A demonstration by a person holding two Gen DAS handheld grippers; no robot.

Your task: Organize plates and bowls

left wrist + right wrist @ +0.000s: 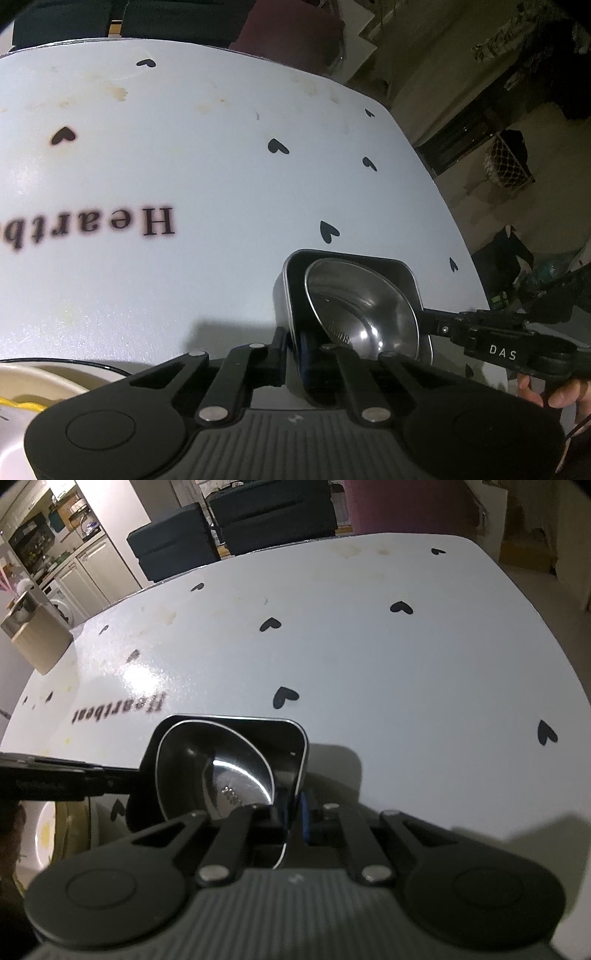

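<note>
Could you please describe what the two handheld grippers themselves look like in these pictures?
Both are matte black. The left gripper and right gripper each show a grey ribbed body, two round black discs, and black linkage bars with silver rivets. The right gripper's side carries white letters "DAS". No sleeves are visible.

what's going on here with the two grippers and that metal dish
A person holds a gripper in each hand, and both are clamped on opposite rims of a square metal tray with a round steel bowl inside. The left gripper grips one side, the right gripper the other. It sits on the white heart-printed table, beside cream plates.
</note>
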